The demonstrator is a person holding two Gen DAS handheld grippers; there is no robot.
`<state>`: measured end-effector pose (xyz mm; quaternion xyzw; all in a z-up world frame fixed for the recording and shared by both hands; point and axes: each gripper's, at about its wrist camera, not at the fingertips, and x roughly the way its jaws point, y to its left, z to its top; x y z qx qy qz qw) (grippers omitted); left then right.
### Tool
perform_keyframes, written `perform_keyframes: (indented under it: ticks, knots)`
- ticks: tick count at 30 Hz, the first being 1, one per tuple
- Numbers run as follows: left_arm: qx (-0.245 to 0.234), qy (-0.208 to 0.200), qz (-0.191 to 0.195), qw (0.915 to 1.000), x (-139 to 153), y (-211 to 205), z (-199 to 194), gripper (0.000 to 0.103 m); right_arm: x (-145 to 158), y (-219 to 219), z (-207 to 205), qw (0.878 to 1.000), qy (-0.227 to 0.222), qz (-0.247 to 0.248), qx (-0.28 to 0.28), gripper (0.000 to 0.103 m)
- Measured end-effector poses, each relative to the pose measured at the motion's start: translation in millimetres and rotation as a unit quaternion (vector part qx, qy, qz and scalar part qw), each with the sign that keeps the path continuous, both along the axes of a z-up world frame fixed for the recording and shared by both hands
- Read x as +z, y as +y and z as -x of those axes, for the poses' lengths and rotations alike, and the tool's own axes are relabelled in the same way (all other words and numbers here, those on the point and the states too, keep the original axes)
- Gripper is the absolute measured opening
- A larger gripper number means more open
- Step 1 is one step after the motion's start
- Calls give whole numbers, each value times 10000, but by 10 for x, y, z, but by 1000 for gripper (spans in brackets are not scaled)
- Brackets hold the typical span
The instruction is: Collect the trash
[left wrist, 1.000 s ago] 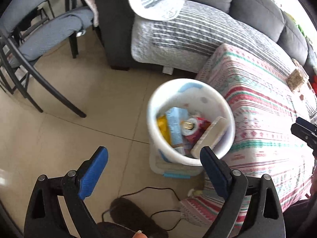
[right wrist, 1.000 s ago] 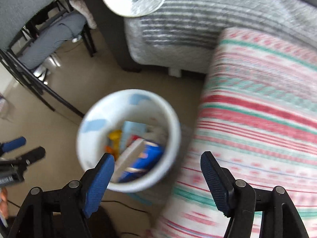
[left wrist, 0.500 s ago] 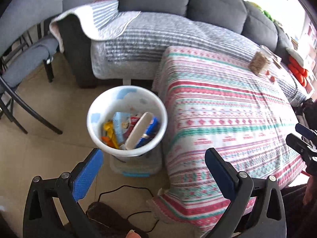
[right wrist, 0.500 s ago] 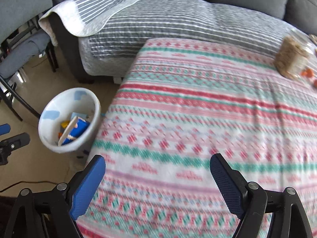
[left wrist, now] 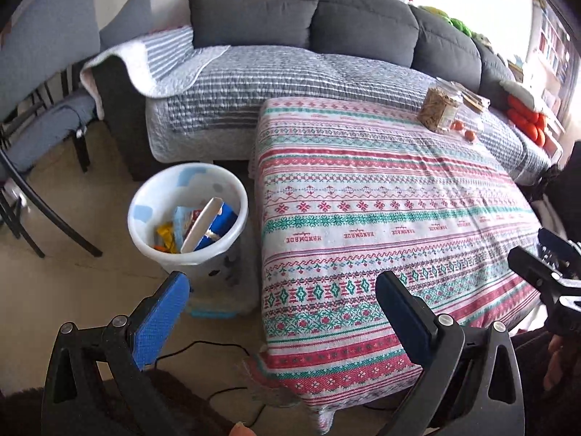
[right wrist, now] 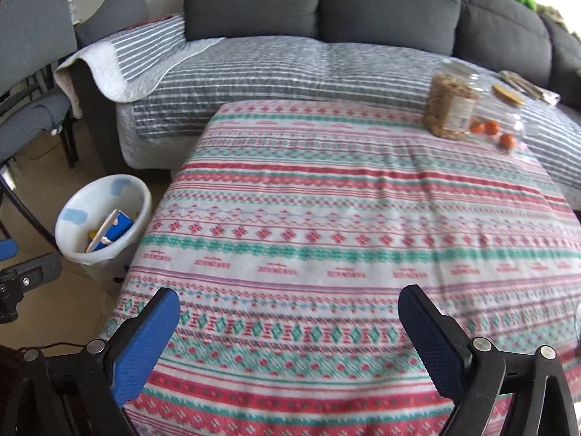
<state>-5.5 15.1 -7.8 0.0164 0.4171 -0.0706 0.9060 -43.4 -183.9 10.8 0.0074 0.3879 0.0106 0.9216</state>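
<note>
A white trash bin (left wrist: pixel 145 214) stands on the floor at the table's left side, holding several pieces of trash: a blue carton (left wrist: pixel 221 223), a white flat piece and yellow wrappers. It also shows in the right wrist view (right wrist: pixel 72 214). My left gripper (left wrist: pixel 283 312) is open and empty, above the table's near left corner. My right gripper (right wrist: pixel 288 327) is open and empty over the table's near edge. The patterned tablecloth (right wrist: pixel 326 218) covers the table.
A clear jar of snacks (right wrist: pixel 450 109), a plastic bag with small orange fruits (right wrist: pixel 497 130) and a packet stand at the table's far right. A grey sofa (left wrist: pixel 290 69) with a striped cover runs behind. Chairs (left wrist: pixel 36 109) stand at left. A black cable (left wrist: pixel 203 345) lies on the floor.
Both grippers have pulled back and up from above the bin toward the table, so the bin now sits farther left and the tabletop fills the views. Both stay open and empty.
</note>
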Motion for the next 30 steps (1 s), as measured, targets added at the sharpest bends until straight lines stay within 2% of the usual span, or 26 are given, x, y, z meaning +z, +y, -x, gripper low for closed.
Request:
perform_keyframes:
  ticks: [12,30]
  knots:
    - [263,-321,-142,9990,101,41,66,103,48,-265,209,9987,-253,-78,-440,102]
    - [441,-332,-195,9983,93,135,105,103,23,-228,180,9982,-261,-128,-523,102]
